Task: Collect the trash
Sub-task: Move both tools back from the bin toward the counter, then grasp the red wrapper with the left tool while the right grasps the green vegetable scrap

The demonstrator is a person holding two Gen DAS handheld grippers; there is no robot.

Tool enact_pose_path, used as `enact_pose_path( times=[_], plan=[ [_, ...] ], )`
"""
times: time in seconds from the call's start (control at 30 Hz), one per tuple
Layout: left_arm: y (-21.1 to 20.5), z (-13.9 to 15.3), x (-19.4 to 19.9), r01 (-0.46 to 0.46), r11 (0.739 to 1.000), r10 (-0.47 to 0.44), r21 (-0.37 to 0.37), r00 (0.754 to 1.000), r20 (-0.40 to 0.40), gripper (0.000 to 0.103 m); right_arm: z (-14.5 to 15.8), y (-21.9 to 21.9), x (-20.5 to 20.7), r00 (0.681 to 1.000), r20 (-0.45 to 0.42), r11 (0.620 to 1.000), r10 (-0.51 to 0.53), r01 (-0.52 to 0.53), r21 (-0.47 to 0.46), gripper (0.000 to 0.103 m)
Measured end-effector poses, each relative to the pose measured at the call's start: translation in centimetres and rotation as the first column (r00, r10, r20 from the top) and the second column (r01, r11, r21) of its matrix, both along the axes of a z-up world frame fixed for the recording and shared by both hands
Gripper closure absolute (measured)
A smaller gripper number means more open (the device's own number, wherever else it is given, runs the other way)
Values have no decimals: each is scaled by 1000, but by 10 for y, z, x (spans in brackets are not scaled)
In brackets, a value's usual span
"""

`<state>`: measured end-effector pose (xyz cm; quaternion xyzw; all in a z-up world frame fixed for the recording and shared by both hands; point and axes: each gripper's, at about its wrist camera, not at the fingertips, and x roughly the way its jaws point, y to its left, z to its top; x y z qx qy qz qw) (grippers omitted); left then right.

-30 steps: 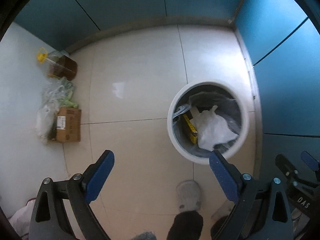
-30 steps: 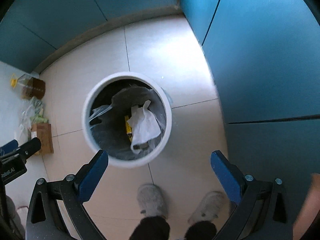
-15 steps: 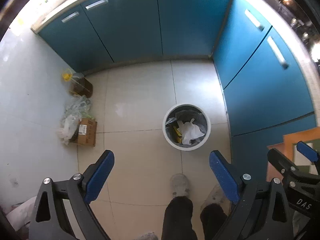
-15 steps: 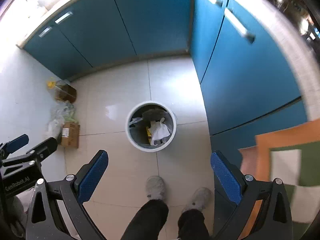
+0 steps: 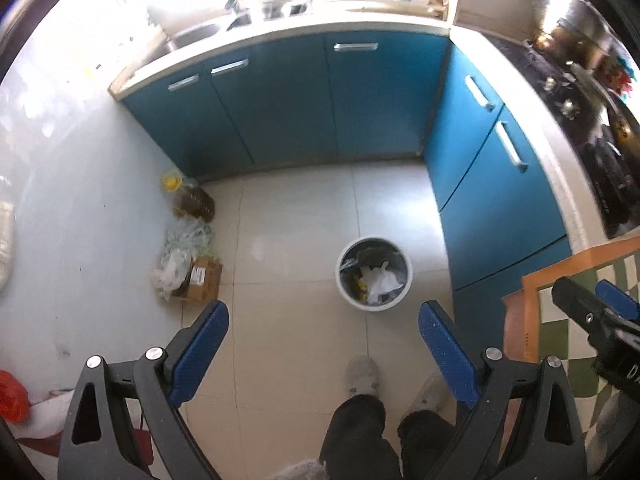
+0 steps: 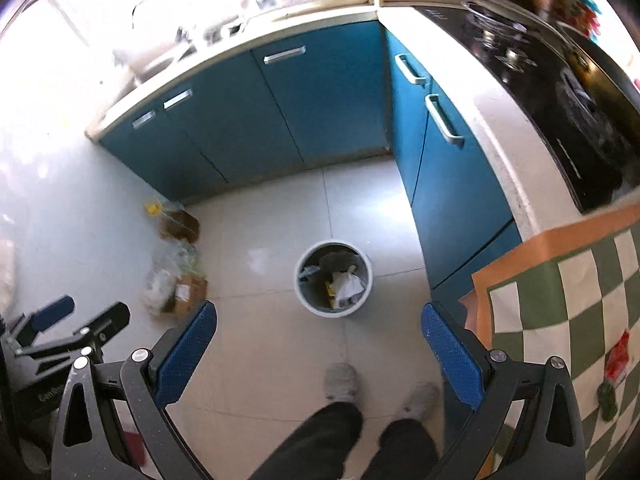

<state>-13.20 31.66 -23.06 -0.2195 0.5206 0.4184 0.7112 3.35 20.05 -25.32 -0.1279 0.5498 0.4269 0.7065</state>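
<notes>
Both views high up, looking down at kitchen floor point(image 5: 288, 320). Left tongs point(image 5: 324, 340) spread wide, nothing btwn blue pads point(image 5: 200, 344). Right tongs point(image 6: 320, 344) likewise wide, gripping nothing. Each tongs visible at edge of other's view.

White round trash bin point(image 5: 374, 303) upright on tile, near blue cabinets point(image 5: 496, 208) on right side, well apart from both tongs. Lined w/ dark bag; inside: crumpled white plastic bag point(image 5: 380, 282) plus sth yellow point(image 5: 357, 280), can't tell what. Same bin point(image 6: 333, 308) in right view, centred btwn pads.

By left wall: oil jug w/ yellow cap point(image 5: 190, 200), clear plastic bags point(image 5: 180, 252), small cardboard box point(image 5: 202, 280) w/ label, all close together on floor.

Person's dark trousers and grey slippers point(image 5: 362, 374) at bottom, just short of bin. Tabletop w/ green-white check cloth, orange border point(image 6: 568, 296) at right; small red and green bits point(image 6: 616, 360) on it, too blurred to name. Black hob point(image 6: 560, 92) on counter far right. Sink area up top overexposed.
</notes>
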Motion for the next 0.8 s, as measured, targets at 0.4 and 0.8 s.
enact_pose_path(
  times=[0.4, 0.8],
  plan=[
    [-116, -7, 173, 327, 943, -320, 63, 943, -97, 6, -42, -251, 145, 721, -132, 733, -681, 667, -138, 0],
    [-235, -47, 262, 605, 796, -585, 10, 774, -242, 6, -118, -372, 182, 383, -206, 426, -900, 871, -243, 77]
  ],
)
